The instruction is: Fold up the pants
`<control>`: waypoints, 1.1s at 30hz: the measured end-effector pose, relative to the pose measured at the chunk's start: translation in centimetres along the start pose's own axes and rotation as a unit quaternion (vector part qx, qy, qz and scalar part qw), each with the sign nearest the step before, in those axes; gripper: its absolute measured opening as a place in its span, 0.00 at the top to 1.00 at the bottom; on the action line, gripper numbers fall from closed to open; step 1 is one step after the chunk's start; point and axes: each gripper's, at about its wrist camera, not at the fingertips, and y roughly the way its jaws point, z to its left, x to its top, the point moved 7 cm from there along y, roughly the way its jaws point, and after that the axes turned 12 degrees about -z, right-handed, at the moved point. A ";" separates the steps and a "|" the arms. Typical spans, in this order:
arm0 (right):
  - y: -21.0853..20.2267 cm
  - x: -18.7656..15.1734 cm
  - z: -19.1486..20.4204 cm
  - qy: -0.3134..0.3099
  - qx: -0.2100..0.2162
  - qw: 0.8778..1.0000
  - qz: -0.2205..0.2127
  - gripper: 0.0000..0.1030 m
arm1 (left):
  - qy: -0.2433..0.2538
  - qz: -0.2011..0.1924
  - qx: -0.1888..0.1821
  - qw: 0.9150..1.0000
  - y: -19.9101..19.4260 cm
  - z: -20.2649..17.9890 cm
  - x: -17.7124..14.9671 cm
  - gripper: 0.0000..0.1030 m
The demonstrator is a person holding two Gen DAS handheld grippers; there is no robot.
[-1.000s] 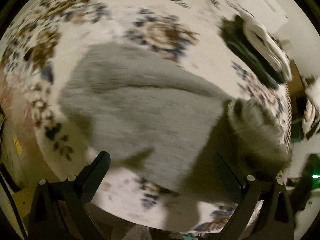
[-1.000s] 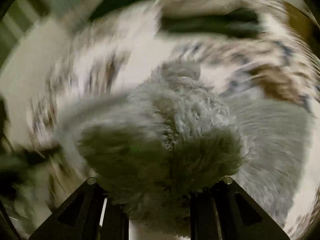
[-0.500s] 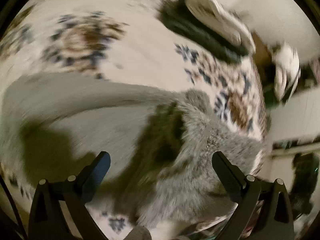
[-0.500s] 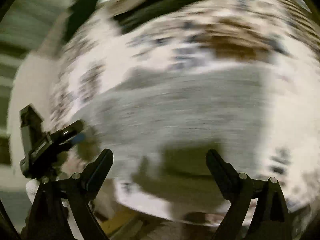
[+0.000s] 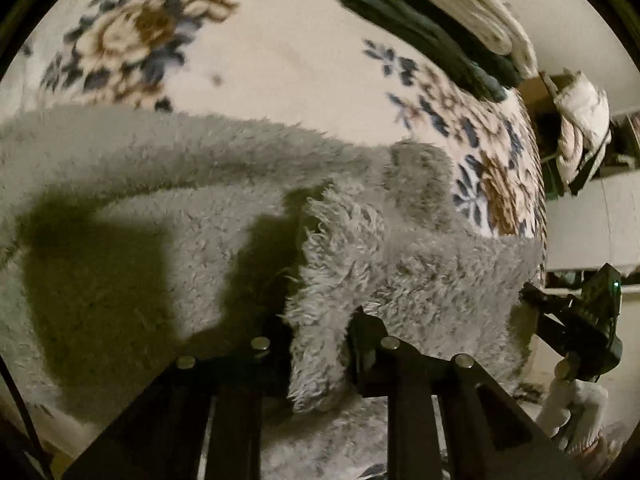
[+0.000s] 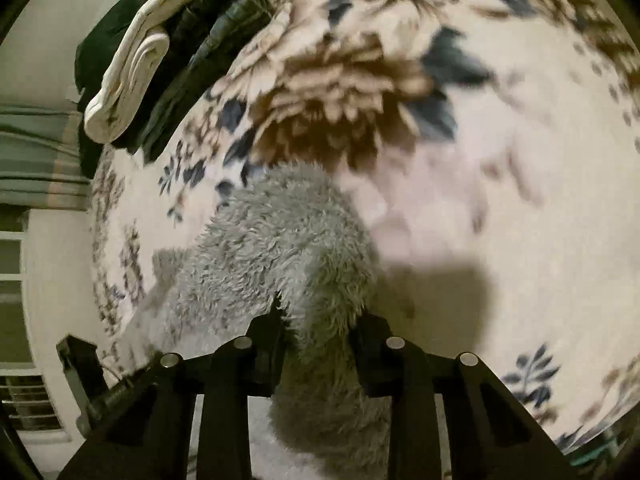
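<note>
Left wrist: left gripper point(image 5: 320, 336) closing, a bunched fold of the grey fleece pants point(image 5: 208, 216) pinched between its fingers; the rest lies spread over the floral blanket point(image 5: 256, 56) ahead and left. Right wrist: right gripper point(image 6: 318, 334) closing, fingers clamped on another ridge of the pants point(image 6: 276, 248), which run up-left across the blanket point(image 6: 500, 184).

Right claw point(image 6: 318, 336), 6 o'clock: jaws closing on a bunched fold of grey fleece pants point(image 6: 272, 248). Floral blanket point(image 6: 500, 160) beneath, centre to 3 o'clock. Stack of folded clothes point(image 6: 160, 60), 10 o'clock.
</note>
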 end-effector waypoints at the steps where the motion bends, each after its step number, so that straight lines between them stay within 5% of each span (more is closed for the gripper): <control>1: 0.5 0.0 -0.1 -0.001 -0.006 1.000 0.011 0.70 | -0.007 0.002 -0.002 1.000 0.3 0.0 0.2 0.80; 4: 0.5 -0.5 0.5 -0.014 -0.038 0.998 0.052 0.51 | -0.042 0.011 -0.020 0.999 -0.4 0.0 0.7 0.72; 7: -2.7 -1.2 0.6 -0.029 -0.038 0.998 0.041 0.19 | -0.057 -0.036 -0.031 0.997 -4.0 0.2 1.0 0.61; 10: -5.1 -3.2 2.1 -0.033 -0.025 0.998 0.036 0.15 | -0.099 -0.108 -0.007 0.989 -8.0 2.3 -0.3 0.00; 14: -5.0 -6.2 5.6 -0.050 -0.001 0.997 0.052 0.15 | -0.200 -0.129 0.010 0.971 -9.9 7.5 -4.1 0.00; 16: -3.5 -7.7 8.1 -0.050 0.021 0.996 0.075 0.15 | -0.271 -0.152 0.034 0.950 -10.3 11.8 -5.6 0.00; 21: 0.0 -10.4 13.3 -0.092 0.044 0.988 0.116 0.15 | -0.437 -0.202 0.025 0.876 -8.8 21.2 -5.8 0.00; 24: 1.7 -11.4 15.3 -0.113 0.049 0.984 0.131 0.15 | -0.463 -0.235 0.016 0.855 -8.2 24.5 -3.8 0.01; 26: 2.5 -11.8 16.1 -0.125 0.050 0.981 0.138 0.15 | -0.453 -0.254 0.010 0.855 -8.0 25.3 -2.4 0.07; 29: 3.3 -12.3 16.9 -0.137 0.047 0.979 0.144 0.15 | -0.387 -0.284 0.017 0.877 -9.3 24.2 -0.1 0.72; 33: 3.7 -12.3 16.7 -0.135 0.038 0.980 0.139 0.15 | -0.300 -0.326 0.042 0.895 -13.6 20.5 1.3 0.82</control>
